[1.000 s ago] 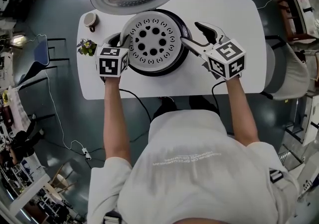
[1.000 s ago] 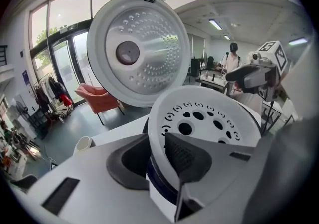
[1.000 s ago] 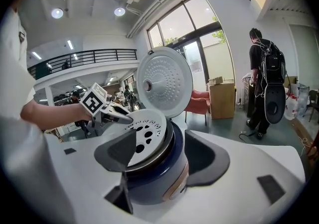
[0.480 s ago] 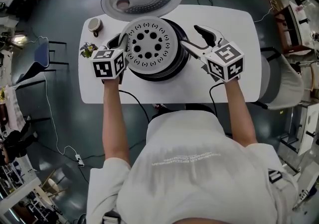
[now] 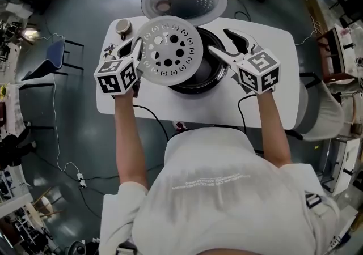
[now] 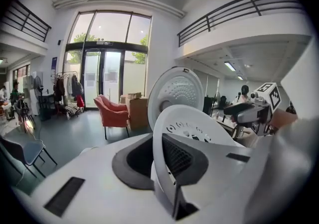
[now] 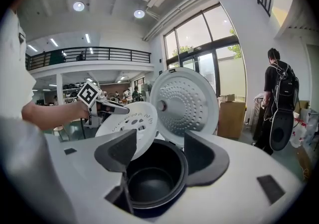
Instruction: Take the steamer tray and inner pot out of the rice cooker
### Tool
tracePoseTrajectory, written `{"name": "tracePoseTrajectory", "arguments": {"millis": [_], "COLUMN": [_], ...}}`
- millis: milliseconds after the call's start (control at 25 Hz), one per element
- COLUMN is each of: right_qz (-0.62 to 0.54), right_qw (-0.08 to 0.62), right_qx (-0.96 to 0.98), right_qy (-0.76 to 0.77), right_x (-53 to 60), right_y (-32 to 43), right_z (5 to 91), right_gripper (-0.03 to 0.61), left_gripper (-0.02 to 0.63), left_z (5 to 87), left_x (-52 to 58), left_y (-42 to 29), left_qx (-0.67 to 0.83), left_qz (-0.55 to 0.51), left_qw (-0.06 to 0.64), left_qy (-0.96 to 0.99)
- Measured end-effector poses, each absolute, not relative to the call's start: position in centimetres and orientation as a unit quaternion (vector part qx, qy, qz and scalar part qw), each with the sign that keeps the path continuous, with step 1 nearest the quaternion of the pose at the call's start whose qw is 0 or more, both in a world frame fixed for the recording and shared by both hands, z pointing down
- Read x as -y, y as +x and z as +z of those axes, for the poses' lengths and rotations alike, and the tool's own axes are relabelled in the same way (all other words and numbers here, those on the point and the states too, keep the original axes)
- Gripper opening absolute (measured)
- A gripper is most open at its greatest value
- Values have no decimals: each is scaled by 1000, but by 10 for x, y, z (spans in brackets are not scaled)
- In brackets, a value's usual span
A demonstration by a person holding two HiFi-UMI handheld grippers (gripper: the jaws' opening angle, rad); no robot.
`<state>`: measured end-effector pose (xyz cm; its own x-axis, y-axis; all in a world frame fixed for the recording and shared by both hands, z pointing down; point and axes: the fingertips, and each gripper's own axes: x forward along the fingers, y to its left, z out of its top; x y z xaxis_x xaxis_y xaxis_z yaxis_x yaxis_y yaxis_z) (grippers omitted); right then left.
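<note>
You're clamping the left gripper [image 5: 134, 54] on the rim of the steamer tray [image 5: 169, 50]. Its jaws have just been closing with that rim between them, and in the left gripper view [image 6: 160, 164] the pads are pinching the tray's [image 6: 192, 128] near edge.

Tray is a white round disc. It's showing 1 ring of big round holes around a center hole, and smaller slot marks out near the edge. It's hanging tilted above the left side of the rice cooker [image 5: 195, 86], clear of the opening, with its right edge overlapping the cooker's rim in the head view. In the right gripper view it's sitting up and left of the pot, in front of the open lid [image 7: 185, 103].

Inner pot [image 5: 205, 67] is sitting in the cooker: black, smooth, glossy rim.

You're holding the right gripper [image 5: 220, 41] with its jaws spread apart, nothing pinched. It's hovering over the cooker's right rim, and the pot [image 7: 154, 178] is showing between the 2 jaws. Can't tell if the lower jaw is touching the rim.

Cooker is standing on the white table [image 5: 272, 72].
</note>
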<state>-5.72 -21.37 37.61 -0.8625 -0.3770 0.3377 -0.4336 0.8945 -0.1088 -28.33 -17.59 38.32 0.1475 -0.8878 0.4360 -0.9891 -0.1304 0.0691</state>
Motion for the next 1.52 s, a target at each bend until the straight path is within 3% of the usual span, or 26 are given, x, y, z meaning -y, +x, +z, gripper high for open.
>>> {"name": "tracePoseTrajectory", "arguments": {"millis": [640,1080,1520], "right_qz": [53,73,122], "right_qw": [181,222,252], "right_qx": [981,971,959], "right_qy": [37,-47,-37], "right_x": [129,57,22], "right_y": [-210,-298,-342], "right_z": [373,416,467], "right_gripper": [298,295,295], "left_gripper": [44,46,46], "left_z": [377,444,529], "left_x": [41,-35,-58], "left_y": [-406,-477,-513], "left_qx": [742,769,749], "left_qz": [101,77,80], "left_qw": [194,261,323], "left_qy": [634,578,573]}}
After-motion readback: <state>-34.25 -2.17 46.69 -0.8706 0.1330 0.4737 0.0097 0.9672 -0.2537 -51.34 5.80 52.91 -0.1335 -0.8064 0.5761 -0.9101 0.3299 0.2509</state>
